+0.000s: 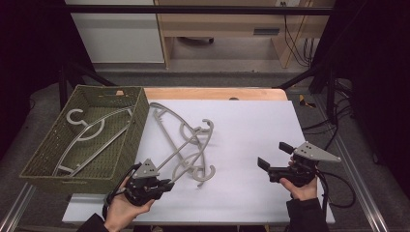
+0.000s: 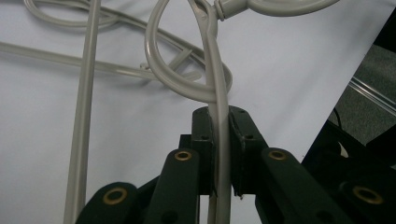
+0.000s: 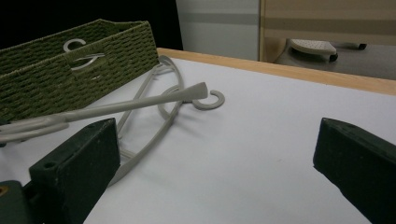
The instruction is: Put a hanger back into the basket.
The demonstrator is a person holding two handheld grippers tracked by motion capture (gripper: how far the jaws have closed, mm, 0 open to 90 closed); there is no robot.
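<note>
The woven green basket sits at the left edge of the surface and holds one grey plastic hanger lying flat inside it. Just right of the basket, a tangle of loose hangers lies on the white sheet.

The left gripper has its jaws clamped narrowly on the thin bar of one hanger, gripped edge-on near its end. Risk: the bar is slim and smooth, so it may twist or slide out between the jaws under load.

Risk: the hooks and loops of the pile overlap, so lifting the gripped hanger will probably drag a neighbour along or snag it on the basket wall.

The right gripper hovers over bare sheet, jaws wide apart and empty. It is well apart from the pile and cannot steady it.
</note>
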